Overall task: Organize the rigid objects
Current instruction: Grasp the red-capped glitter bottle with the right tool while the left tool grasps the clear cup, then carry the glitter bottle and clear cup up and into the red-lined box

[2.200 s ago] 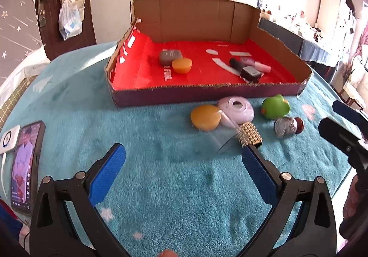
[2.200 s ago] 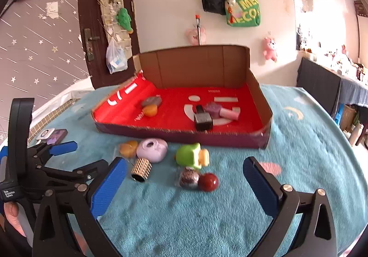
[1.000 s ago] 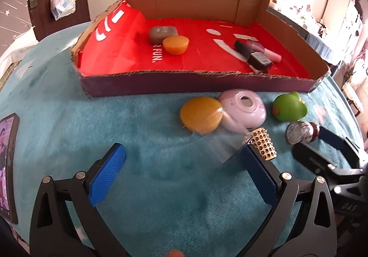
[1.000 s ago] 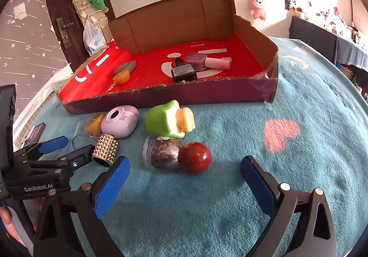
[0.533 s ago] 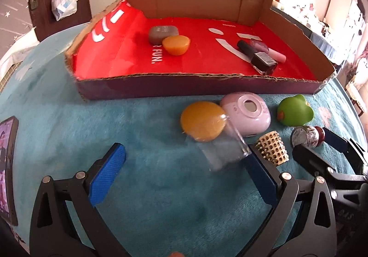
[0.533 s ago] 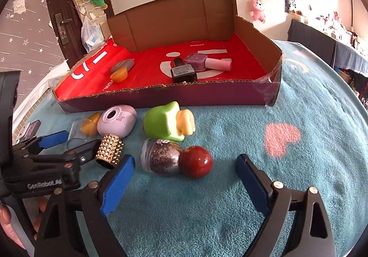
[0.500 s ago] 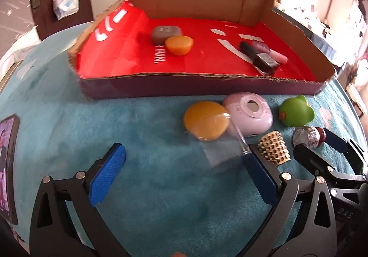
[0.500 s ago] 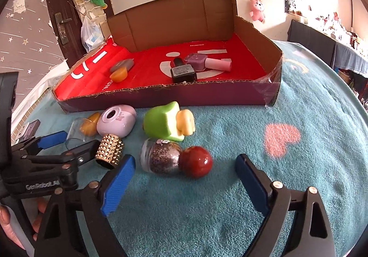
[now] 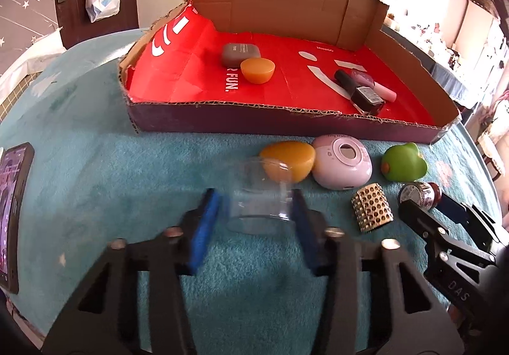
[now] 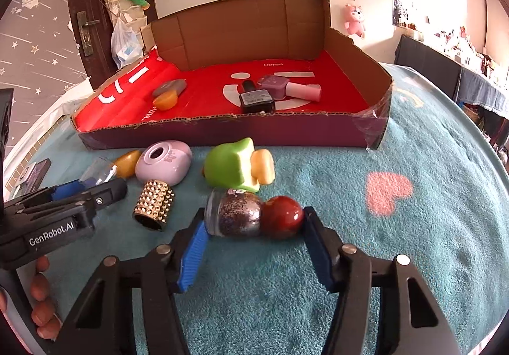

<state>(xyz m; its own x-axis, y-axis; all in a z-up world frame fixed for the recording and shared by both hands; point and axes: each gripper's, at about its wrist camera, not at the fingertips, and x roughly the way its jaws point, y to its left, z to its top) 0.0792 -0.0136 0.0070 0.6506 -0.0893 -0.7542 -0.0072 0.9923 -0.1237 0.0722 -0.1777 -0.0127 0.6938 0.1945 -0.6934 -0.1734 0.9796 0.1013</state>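
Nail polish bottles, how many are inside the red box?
2: the black nail polish bottle lies mid-box near the front wall; the purple nail polish bottle lies touching it, just behind. None look hidden.

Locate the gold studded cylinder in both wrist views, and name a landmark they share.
Left wrist: the gold studded cylinder lies lower right of centre on the teal cloth, right of the pale purple rounded case.
Right wrist: it lies left of centre, just below that case.
Shared landmark: the red-lined cardboard box behind.
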